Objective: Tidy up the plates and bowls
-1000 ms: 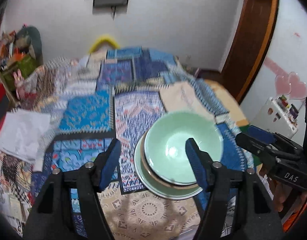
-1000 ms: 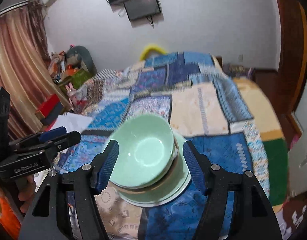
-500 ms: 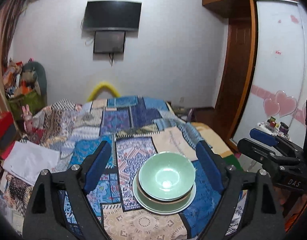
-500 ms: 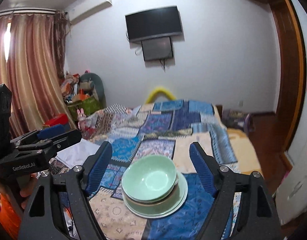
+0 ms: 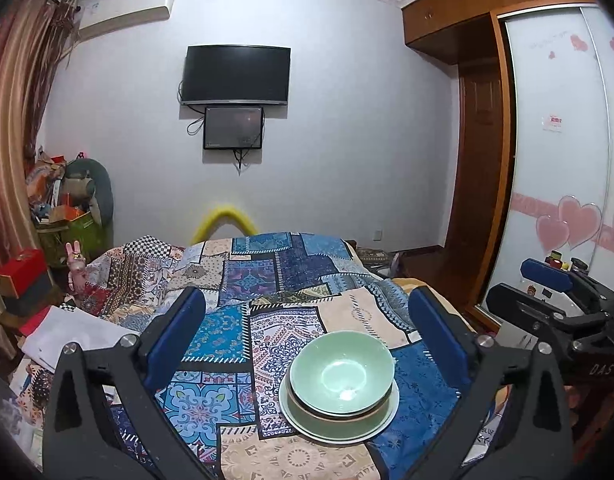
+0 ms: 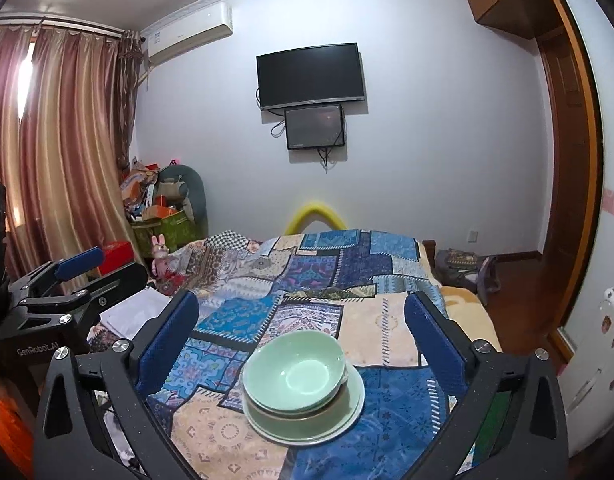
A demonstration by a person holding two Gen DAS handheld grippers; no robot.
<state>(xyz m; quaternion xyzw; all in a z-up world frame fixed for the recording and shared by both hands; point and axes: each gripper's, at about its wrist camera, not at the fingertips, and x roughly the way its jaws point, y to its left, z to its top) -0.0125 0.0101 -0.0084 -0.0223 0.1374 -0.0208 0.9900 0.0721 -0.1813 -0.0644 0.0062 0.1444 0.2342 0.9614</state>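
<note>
Both claws have just been opening and stand wide apart with nothing between them: the left claw point(image 5: 307, 336) and the right claw point(image 6: 301, 330). Beyond them, on the patchwork bed point(image 5: 267, 280), a green bowl point(image 5: 341, 374) sits stacked on a green plate point(image 5: 307, 424). A dark television point(image 5: 235, 75) hangs on the far wall.

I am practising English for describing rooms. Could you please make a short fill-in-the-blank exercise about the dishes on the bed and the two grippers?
1. The green bowl sits on top of the stack, above a pale ____.
2. The stack rests on a patchwork ____ on the bed.
3. The jaws of the left gripper and the right gripper are both wide ____ and hold nothing.
4. On the wall behind the bed hangs a black ____.

Missing words: plate; quilt; open; television
</note>
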